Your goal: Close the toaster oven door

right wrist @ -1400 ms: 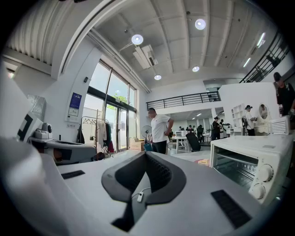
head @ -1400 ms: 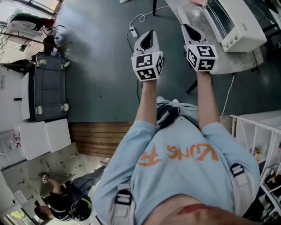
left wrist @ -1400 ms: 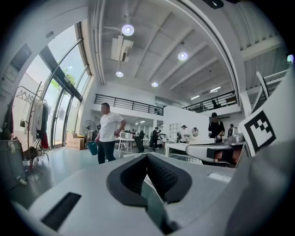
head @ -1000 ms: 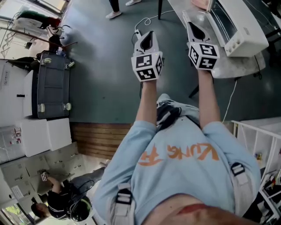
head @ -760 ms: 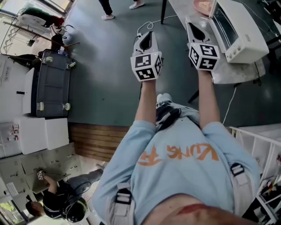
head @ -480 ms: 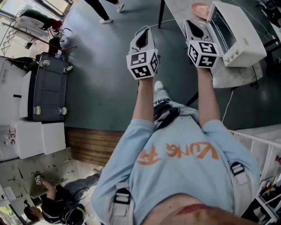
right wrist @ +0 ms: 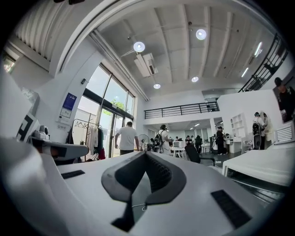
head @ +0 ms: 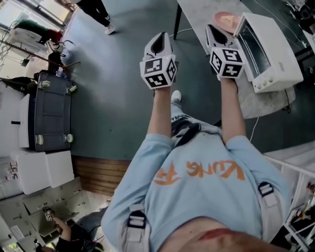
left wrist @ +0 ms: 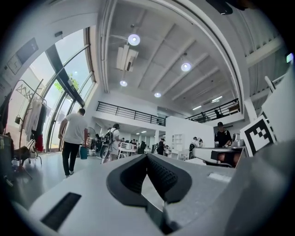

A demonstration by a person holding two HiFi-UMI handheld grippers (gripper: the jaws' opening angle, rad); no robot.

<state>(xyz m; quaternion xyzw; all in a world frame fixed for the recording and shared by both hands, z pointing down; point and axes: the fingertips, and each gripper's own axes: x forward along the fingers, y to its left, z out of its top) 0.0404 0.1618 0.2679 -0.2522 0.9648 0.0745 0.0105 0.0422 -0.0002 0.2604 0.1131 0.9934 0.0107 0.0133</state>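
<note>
The white toaster oven [head: 275,51] stands on a grey table [head: 197,12] at the upper right, its glass front [head: 254,45] facing left. My right gripper [head: 212,30] is shut and empty, held just left of that front. It hides the space in front of the oven, so I cannot tell how the door stands. My left gripper [head: 162,37] is also shut and empty, over the floor further left. In the right gripper view the shut jaws [right wrist: 146,154] point into the hall, with the oven [right wrist: 265,166] at the right edge. The left gripper view shows shut jaws [left wrist: 147,156].
A pink plate [head: 227,20] lies on the table behind the oven. A black case [head: 49,115] and white boxes [head: 39,172] sit on the floor at left. A white shelf [head: 300,197] stands at lower right. A person [head: 93,9] walks at the top left.
The toaster oven and table have slid lower and further into the head view, and the plate has come into sight. Both grippers kept their pose and stayed shut.
</note>
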